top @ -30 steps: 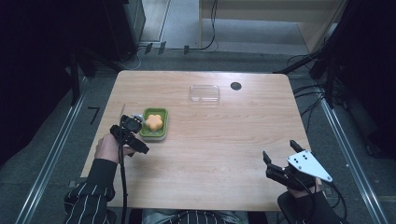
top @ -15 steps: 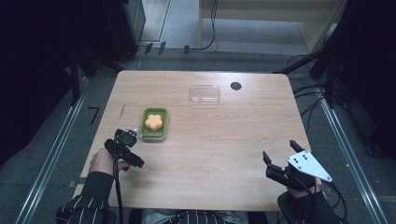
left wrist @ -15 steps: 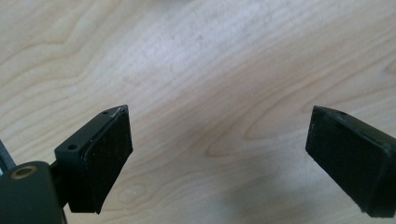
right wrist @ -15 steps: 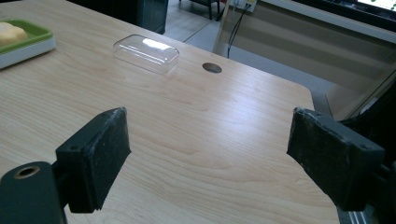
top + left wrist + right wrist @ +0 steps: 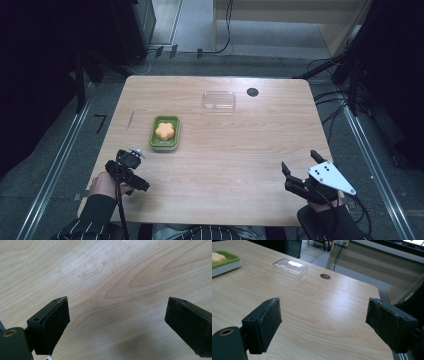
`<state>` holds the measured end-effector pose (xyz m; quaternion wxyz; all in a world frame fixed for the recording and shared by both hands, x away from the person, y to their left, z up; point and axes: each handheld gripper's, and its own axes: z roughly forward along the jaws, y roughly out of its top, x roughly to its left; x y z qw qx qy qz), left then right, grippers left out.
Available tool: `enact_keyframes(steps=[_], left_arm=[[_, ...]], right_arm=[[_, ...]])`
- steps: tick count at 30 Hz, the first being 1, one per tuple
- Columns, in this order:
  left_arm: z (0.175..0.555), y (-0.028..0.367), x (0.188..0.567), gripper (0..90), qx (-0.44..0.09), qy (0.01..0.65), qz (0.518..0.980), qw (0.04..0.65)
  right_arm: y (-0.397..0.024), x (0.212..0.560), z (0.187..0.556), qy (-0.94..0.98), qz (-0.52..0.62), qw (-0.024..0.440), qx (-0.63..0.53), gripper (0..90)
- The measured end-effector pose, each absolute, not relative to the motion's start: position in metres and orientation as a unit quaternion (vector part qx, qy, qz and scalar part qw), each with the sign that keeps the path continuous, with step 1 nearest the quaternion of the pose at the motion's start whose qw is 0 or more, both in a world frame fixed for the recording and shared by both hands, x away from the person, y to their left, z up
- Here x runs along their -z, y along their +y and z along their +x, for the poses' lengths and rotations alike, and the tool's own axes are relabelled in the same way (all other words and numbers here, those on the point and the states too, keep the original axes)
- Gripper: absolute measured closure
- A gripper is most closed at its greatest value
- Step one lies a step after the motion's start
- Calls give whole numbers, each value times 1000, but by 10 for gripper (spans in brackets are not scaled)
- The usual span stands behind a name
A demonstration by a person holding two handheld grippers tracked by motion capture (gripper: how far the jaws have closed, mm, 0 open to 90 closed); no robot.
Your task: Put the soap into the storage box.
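Left gripper [image 5: 131, 169] sits near the table's front-left corner, jaws spread wide, nothing between them — its own view looks down on bare wood. Right gripper [image 5: 300, 181] rests near the front-right corner, jaws also spread and empty, pointing toward the far edge.

Green dish [image 5: 165, 133] lies left of centre, just beyond the left gripper, w/ an orange flower-shaped soap [image 5: 164, 130] in it. Clear lid [image 5: 219, 100] lies apart, toward the far edge, beside a round hole [image 5: 252, 92] in the table.

Step, judged: soap is in the dish, lid not yet on — prob. between moves, both hands parked at the near edge. Next move likely calls for the right gripper to reach to the far edge, pinch the lid by its sides and bring it over the dish; lid is thin and slick, so grip could slip.

Hard to tell: whether the lid is rim-down or rim-up; dish is cut off at the edge of the right gripper view [image 5: 223, 261].
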<state>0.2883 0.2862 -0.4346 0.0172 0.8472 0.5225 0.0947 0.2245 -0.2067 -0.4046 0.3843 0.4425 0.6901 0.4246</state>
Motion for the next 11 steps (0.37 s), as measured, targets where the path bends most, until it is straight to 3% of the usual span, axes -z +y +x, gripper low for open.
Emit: enact_keyframes(steps=[11], left_arm=[[291, 285, 439, 47, -91, 518, 850, 13]], right_arm=[[-208, 405, 225, 691, 442, 384, -424, 134]])
